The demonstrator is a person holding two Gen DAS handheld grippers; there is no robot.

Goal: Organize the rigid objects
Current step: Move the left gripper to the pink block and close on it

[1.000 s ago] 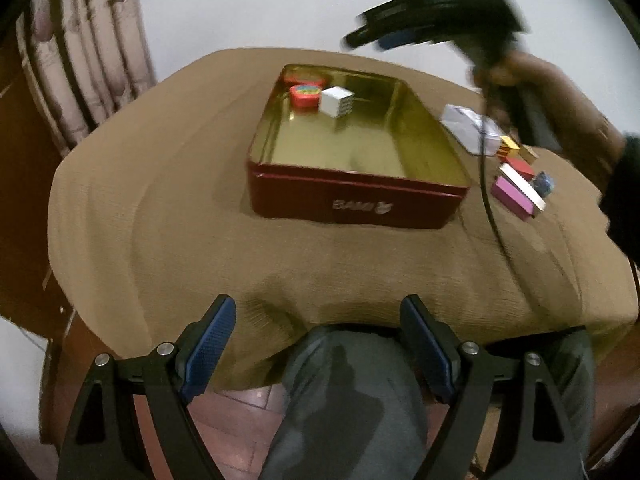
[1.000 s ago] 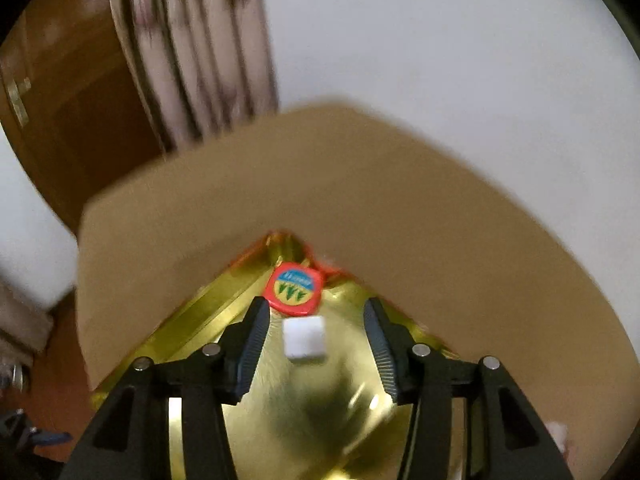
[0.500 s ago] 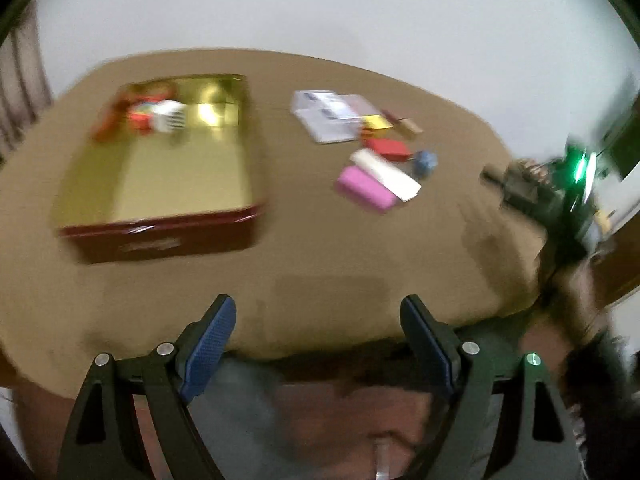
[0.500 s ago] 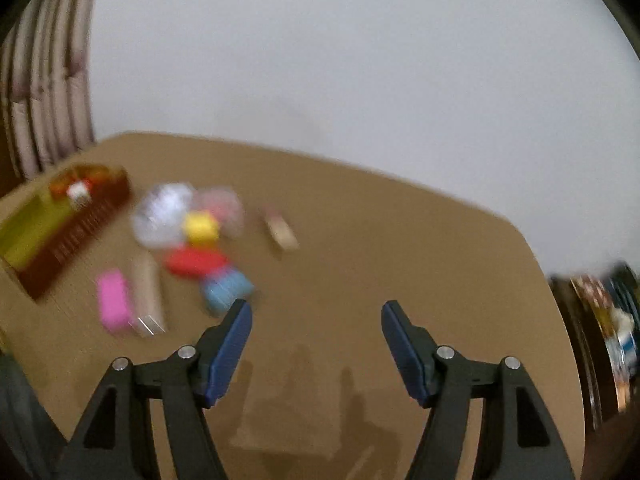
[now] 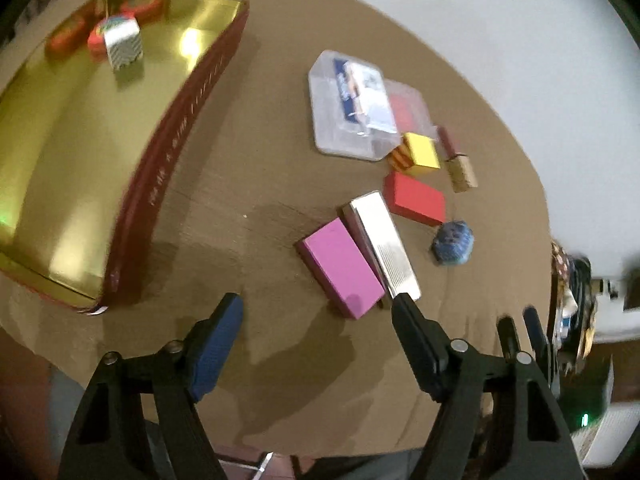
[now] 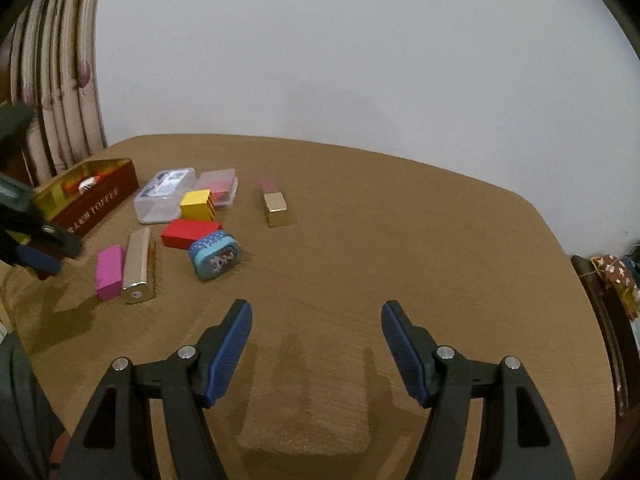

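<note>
A red tin (image 5: 176,152) with a gold inside holds a white cube (image 5: 122,46) and a round red tin (image 5: 96,36). To its right on the tan table lie a pink block (image 5: 340,268), a silver bar (image 5: 386,248), a red block (image 5: 416,200), a yellow cube (image 5: 420,154), a small blue tin (image 5: 454,242) and a gold case (image 5: 460,168). My left gripper (image 5: 317,299) hovers just short of the pink block, its jaws closing with nothing between them. My right gripper (image 6: 316,308) stands open over bare cloth, right of the blue tin (image 6: 216,254).
Two clear plastic boxes (image 5: 352,104) (image 6: 220,184) lie behind the yellow cube. A curtain (image 6: 60,80) hangs at the far left and a cluttered shelf (image 6: 616,276) stands past the table's right edge. The right half of the tablecloth (image 6: 400,240) is bare.
Both grippers swung right, away from the tin toward the loose objects. The right gripper left the white cube in the tin and opened wider. The left gripper tilted down and its jaws narrowed.
</note>
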